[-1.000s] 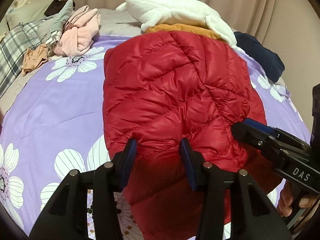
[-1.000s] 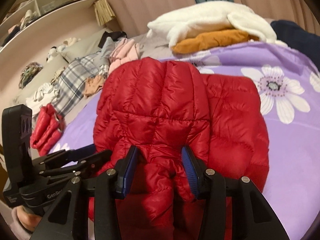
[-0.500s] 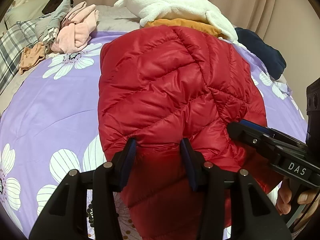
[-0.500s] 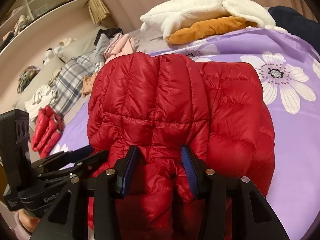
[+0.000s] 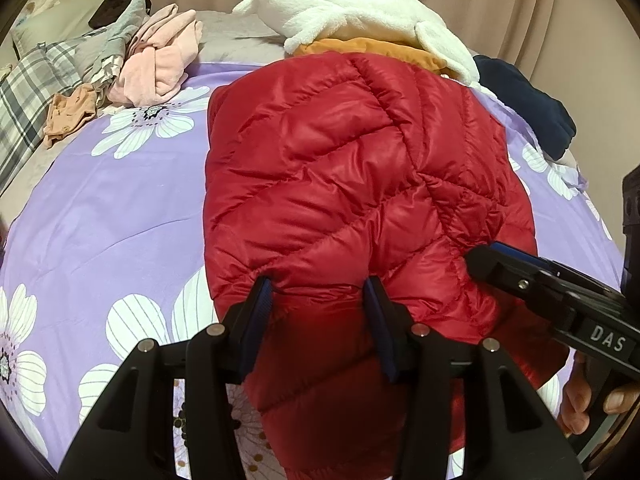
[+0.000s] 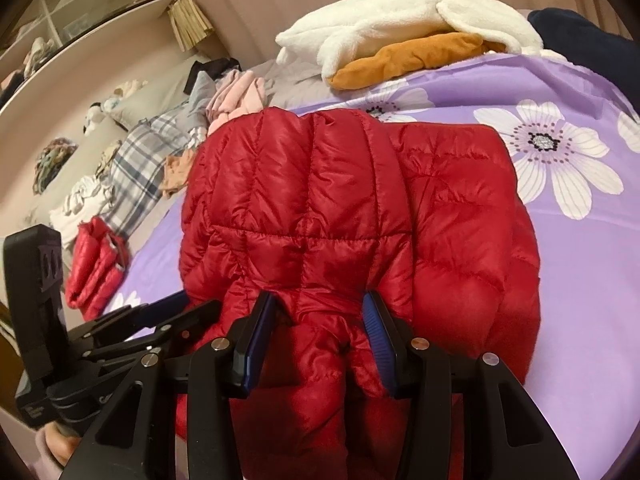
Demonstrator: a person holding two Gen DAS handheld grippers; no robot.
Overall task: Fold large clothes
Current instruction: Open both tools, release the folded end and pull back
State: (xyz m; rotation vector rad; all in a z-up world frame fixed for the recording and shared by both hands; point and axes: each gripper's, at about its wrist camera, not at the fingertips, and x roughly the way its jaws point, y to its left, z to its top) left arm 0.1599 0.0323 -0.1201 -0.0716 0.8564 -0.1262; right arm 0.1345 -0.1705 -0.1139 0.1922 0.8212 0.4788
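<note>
Purple floral bedspread (image 5: 100, 216) under red puffer jacket (image 5: 352, 168)

We see a glossy red quilted puffer jacket (image 5: 360, 184) stitched in slanting chevron channels, lying on a lilac bedspread (image 5: 100, 232) printed with big white flowers that have dark dotted centres. Beyond it sit a fluffy white fleece garment (image 5: 360, 12) over a mustard-orange one (image 5: 372, 46), a navy blue piece (image 5: 528, 108), a pale pink crumpled top (image 5: 160, 68) and a grey-and-white plaid cloth (image 5: 24, 92). We also note a smaller red quilted item (image 6: 94, 264), and both black grippers carry blue pads.
</note>
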